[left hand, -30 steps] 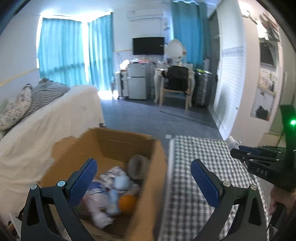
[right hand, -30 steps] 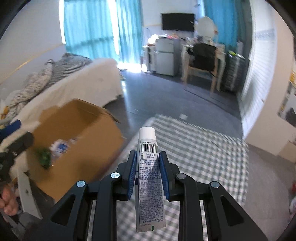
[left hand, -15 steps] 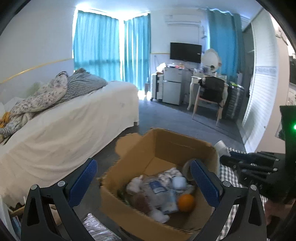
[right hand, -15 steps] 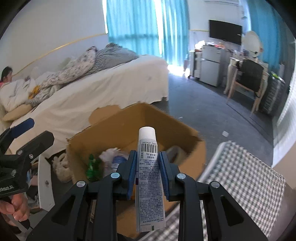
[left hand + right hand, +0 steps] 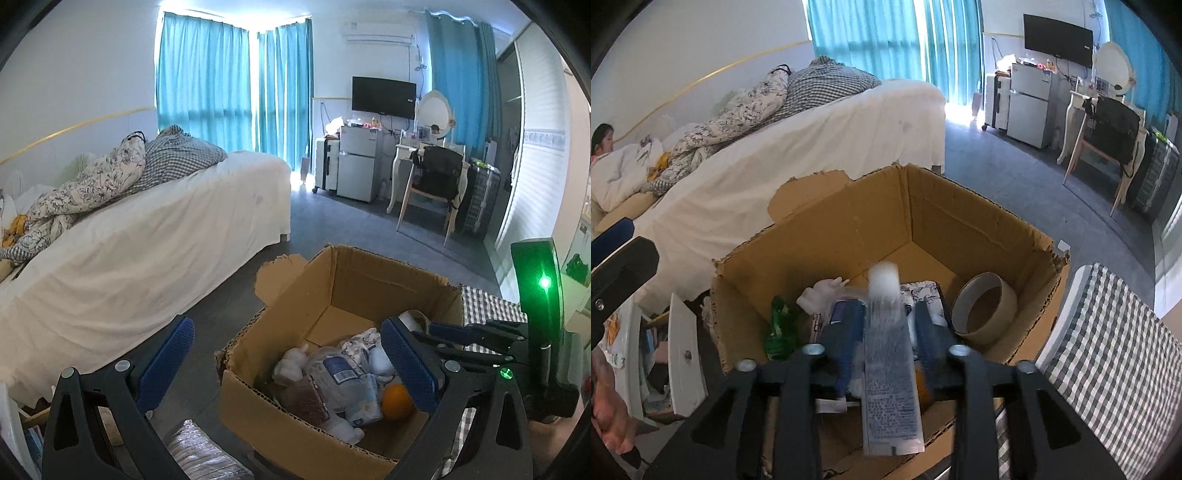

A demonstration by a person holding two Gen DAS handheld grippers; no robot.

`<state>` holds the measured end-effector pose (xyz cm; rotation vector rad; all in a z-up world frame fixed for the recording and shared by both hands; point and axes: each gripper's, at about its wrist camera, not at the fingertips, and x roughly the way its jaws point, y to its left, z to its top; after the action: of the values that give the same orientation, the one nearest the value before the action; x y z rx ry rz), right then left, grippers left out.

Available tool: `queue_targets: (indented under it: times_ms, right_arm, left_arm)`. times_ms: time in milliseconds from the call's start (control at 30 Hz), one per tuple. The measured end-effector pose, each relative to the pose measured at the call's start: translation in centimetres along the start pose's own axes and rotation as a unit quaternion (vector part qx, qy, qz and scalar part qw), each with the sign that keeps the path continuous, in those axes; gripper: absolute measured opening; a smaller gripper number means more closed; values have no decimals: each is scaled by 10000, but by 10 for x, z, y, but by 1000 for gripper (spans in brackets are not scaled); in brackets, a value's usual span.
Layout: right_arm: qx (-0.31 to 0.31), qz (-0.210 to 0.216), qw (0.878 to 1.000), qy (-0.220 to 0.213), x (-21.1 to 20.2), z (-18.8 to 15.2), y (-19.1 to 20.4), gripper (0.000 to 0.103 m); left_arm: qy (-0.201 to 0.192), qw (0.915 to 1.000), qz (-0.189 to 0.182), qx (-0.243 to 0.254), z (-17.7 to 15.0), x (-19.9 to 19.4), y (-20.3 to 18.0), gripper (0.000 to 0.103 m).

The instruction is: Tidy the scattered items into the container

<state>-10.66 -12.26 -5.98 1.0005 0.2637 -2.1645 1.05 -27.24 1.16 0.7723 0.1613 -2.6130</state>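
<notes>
Right tool (image 5: 886, 325) poised over box (image 5: 960, 206), tube (image 5: 890, 354) between spread fingers.

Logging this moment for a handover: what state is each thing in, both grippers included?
Left gripper: open, empty.
Right gripper: jaws parted, seemingly clear of the tube.
Tube: blurred, apparently loose between the jaws, over the box.
Box: open, flaps torn, partly filled.
Drawer: pulled open.
</notes>
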Motion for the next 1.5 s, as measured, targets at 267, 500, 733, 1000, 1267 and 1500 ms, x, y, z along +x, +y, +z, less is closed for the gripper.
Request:
queue_targets:
  times_ms: [267, 500, 733, 1000, 1267, 1500]
  right_arm:
    - [212, -196, 9991, -316, -20, -3, -15, 83]
    - [385, -802, 9943, -586, -65, -20, -47, 92]
    - [716, -1588, 9814, -803, -134, -58, -94, 100]
    - [1409, -2324, 9579, -922, -217, -111, -154, 103]
    - [1898, -2722, 9378, -1020, -273, -152, -186, 103]
    - [2022, -2834, 9311, -1085, -295, -166, -185, 103]
  left_arm:
    - [11, 10000, -23, 69, -1, 1, -7, 103]
    - [22, 9992, -347, 177, -2, -5, -35, 103]
    - [12, 9954, -859, 414, -6, -19, -93, 103]
    - [-31, 9851, -1560, 727, -12, -52, -178, 103]
    - [1, 9729, -2036, 1091, -25, -82, -238, 103]
    - [-34, 9676, -2179, 1279, -33, -101, -261, 103]
